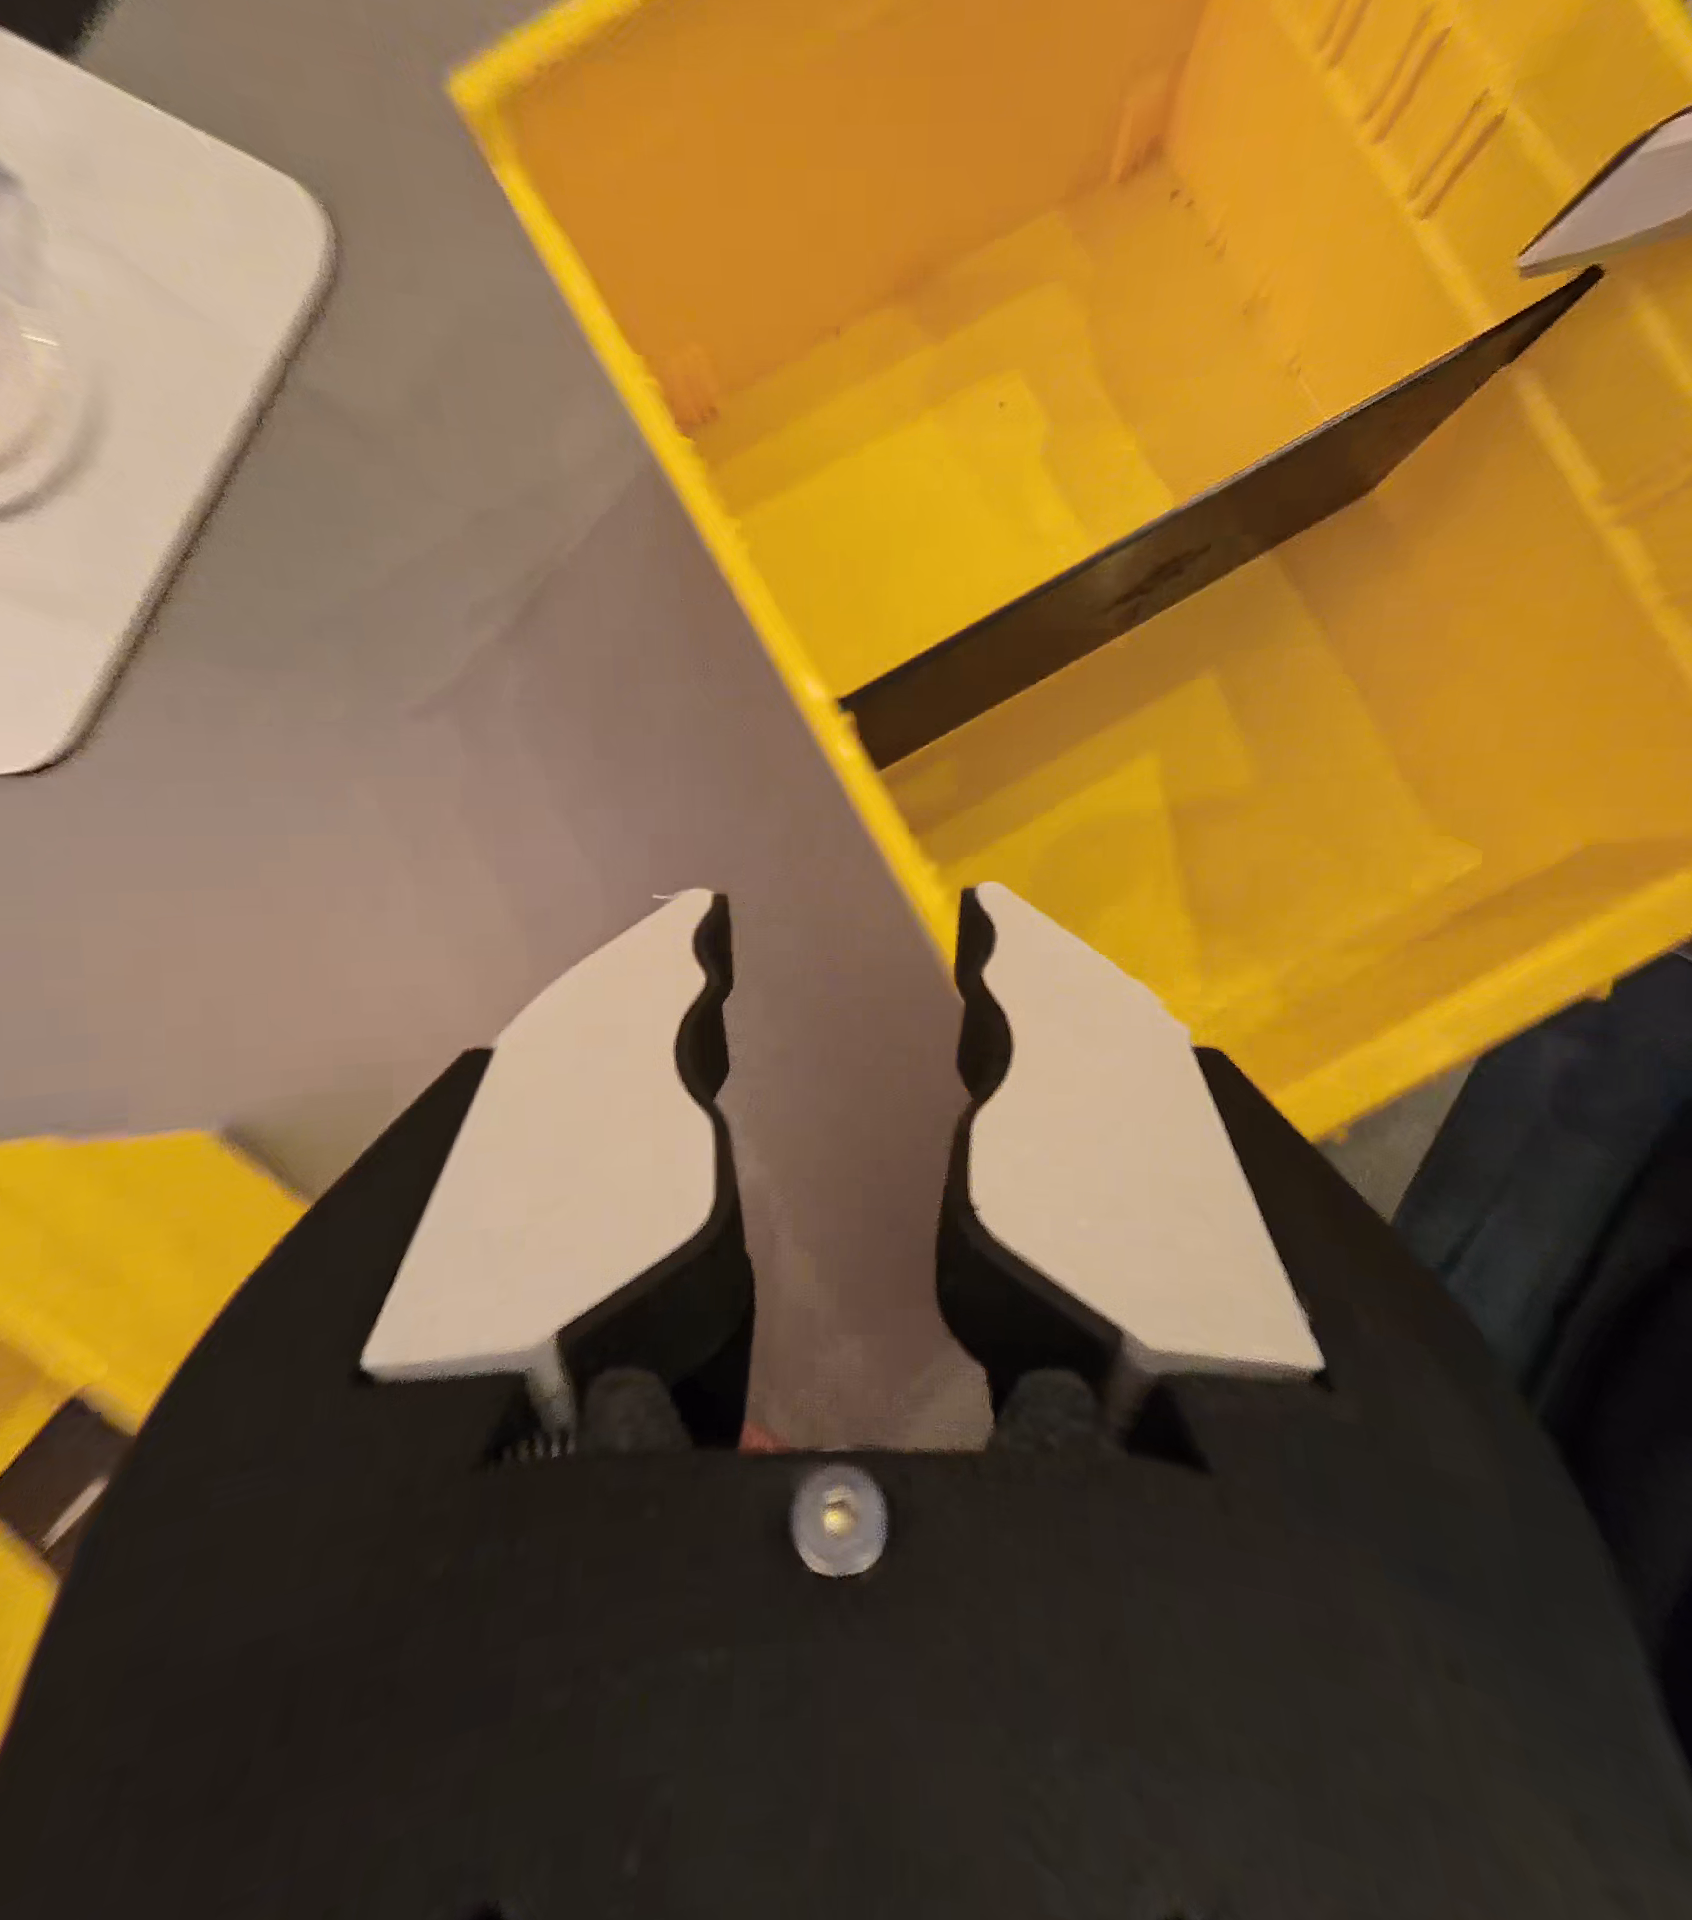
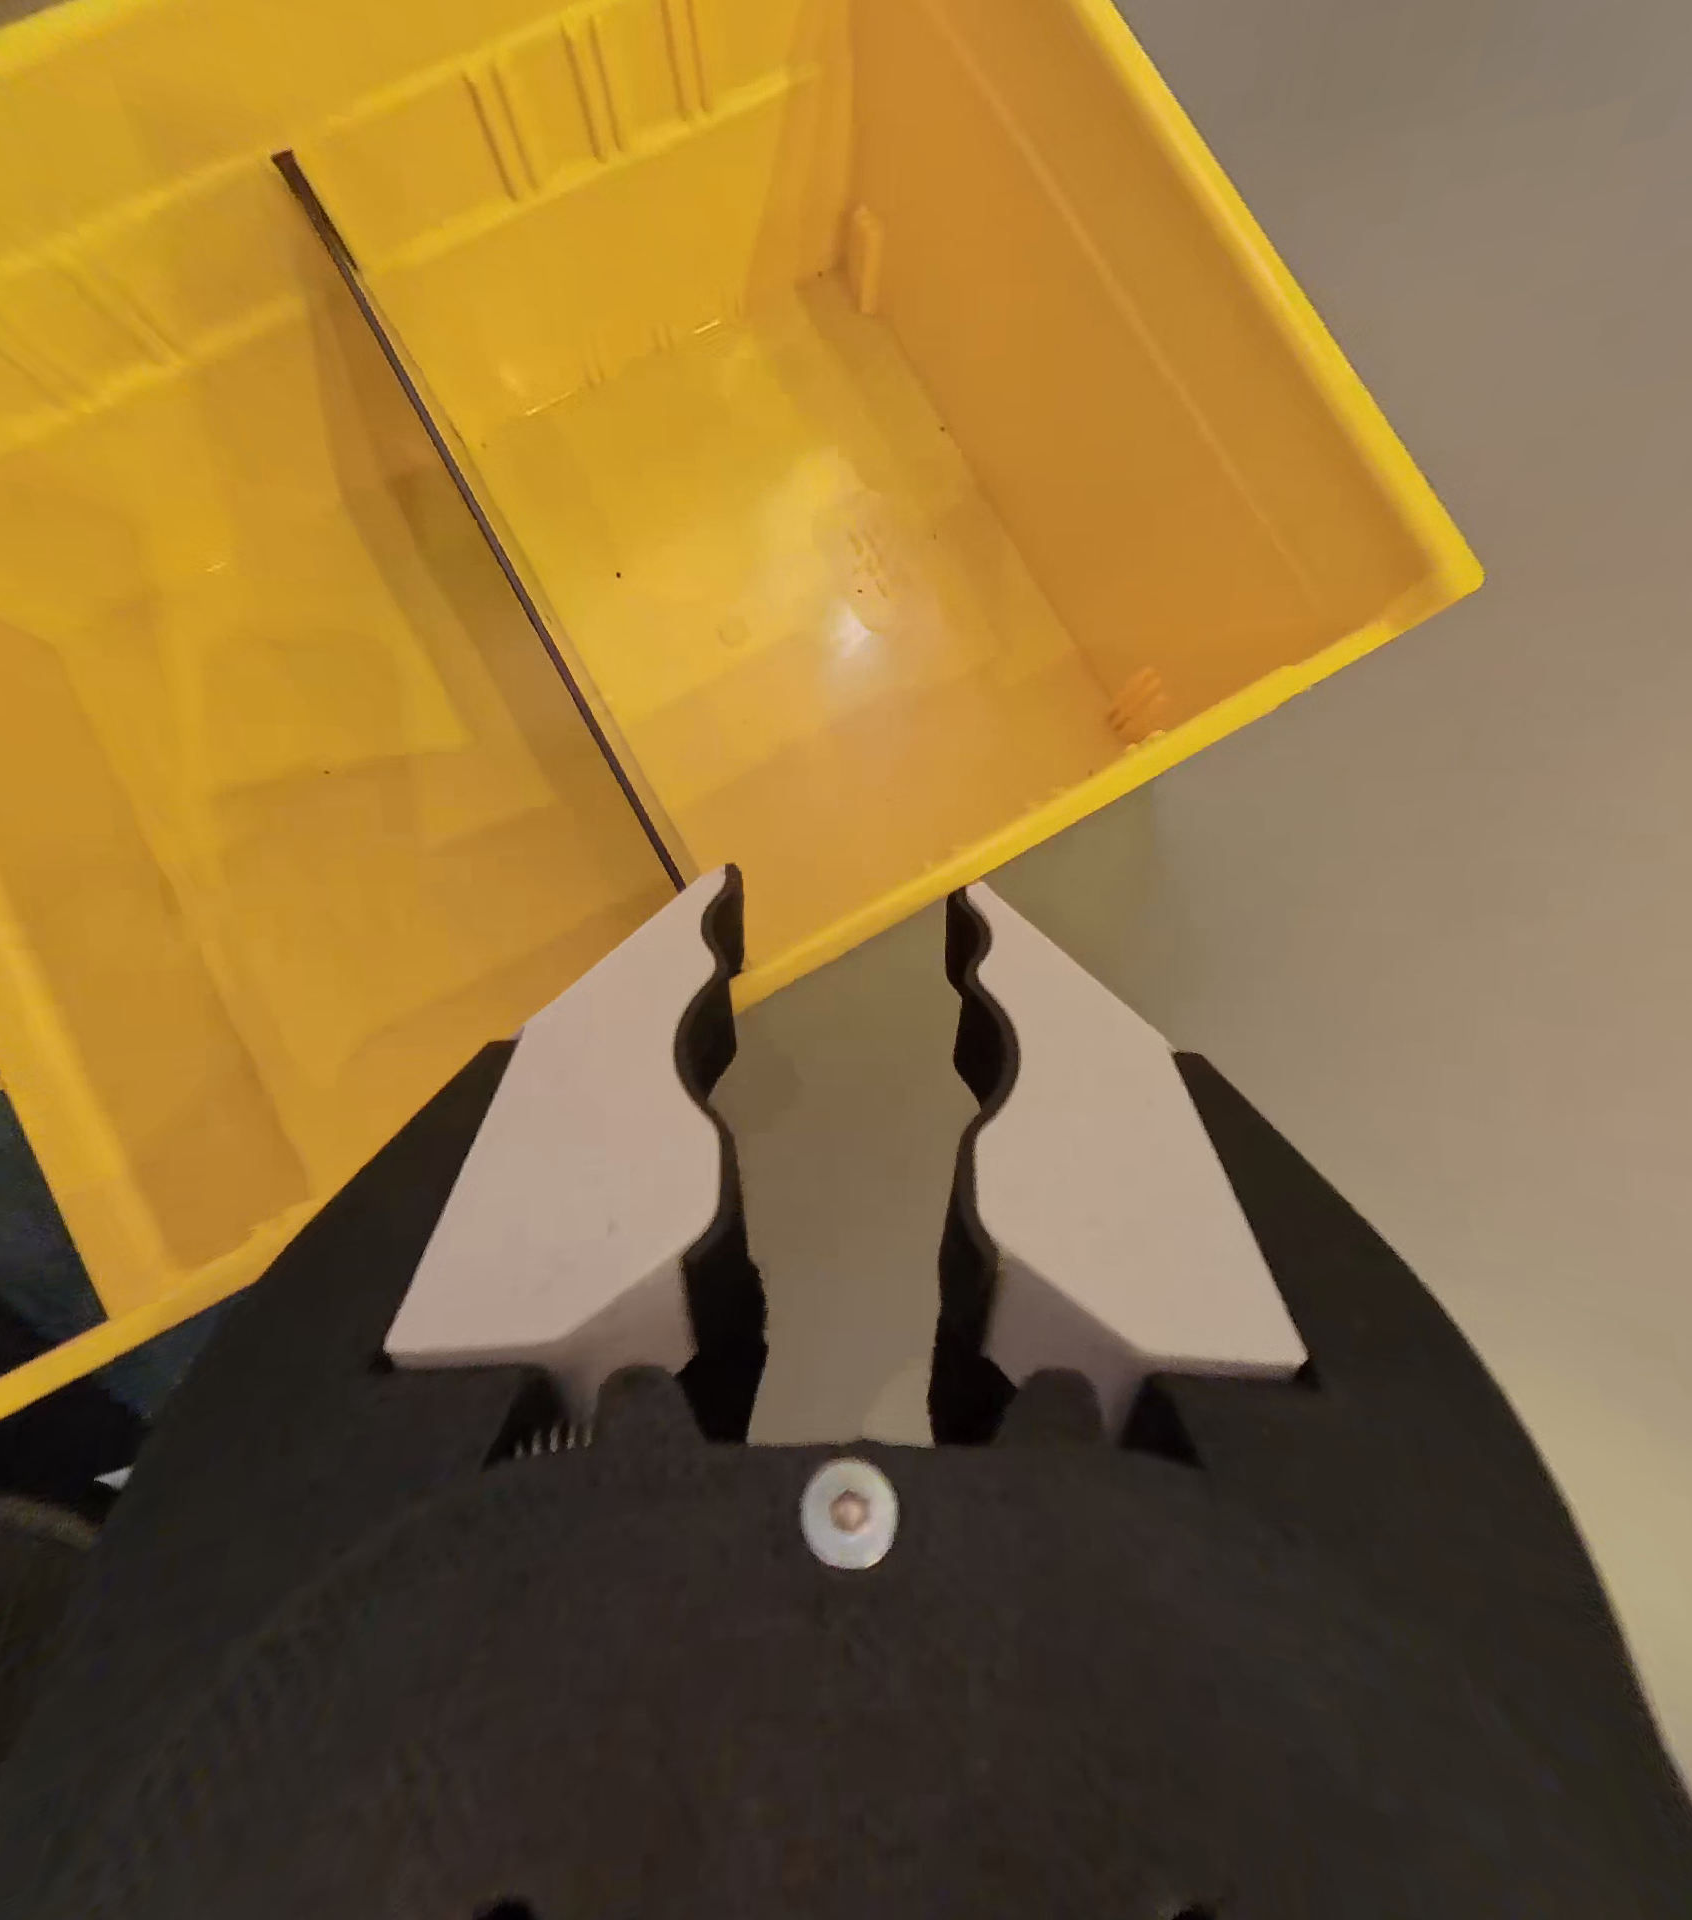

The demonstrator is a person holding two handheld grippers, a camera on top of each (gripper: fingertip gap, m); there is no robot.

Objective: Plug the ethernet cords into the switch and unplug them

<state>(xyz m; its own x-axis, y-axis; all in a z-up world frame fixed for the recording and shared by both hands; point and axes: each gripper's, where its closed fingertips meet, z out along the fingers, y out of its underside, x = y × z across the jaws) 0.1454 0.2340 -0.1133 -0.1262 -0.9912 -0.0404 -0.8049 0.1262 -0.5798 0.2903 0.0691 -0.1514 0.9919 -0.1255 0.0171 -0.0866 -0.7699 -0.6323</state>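
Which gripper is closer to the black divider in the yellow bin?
Right. The right gripper has its tips at the bin rim, right beside the near end of the divider. The left gripper is over the table, outside the bin's wall.
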